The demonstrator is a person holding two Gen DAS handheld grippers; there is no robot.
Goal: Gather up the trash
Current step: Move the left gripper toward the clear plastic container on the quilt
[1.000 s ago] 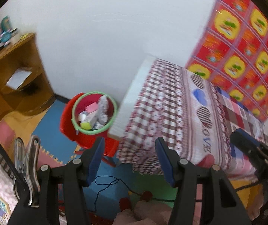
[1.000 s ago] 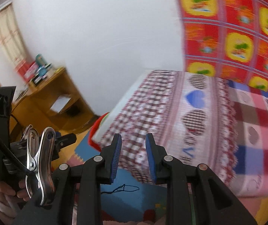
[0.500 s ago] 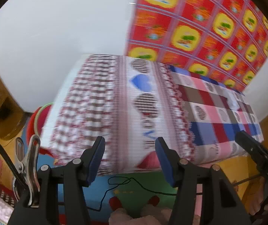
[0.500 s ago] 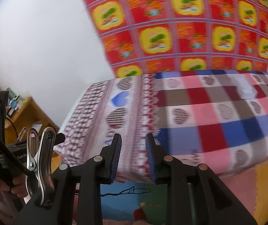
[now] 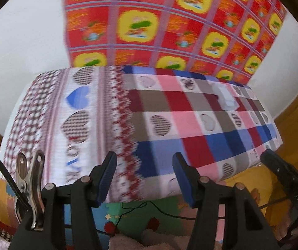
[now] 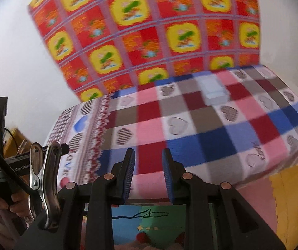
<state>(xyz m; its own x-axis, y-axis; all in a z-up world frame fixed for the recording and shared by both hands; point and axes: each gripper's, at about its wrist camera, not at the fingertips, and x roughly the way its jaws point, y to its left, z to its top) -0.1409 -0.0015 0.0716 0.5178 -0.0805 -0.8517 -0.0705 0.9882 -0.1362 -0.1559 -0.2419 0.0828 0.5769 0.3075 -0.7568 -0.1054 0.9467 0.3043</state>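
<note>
Both claws hang empty before the bed [image 5: 169, 112]: left claw [image 5: 144, 179] spread wide, right claw [image 6: 148, 174] narrowly apart. White tissue [image 6: 213, 92] lies far on the bed.

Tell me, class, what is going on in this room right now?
A person holds two black tongs with blue pads, both aimed at a bed covered by a red, blue and pink checked heart-print blanket. The left tongs and the right tongs are both open and empty. A white crumpled piece, probably paper trash, lies on the far part of the blanket, untouched. Nothing has been picked up yet.
</note>
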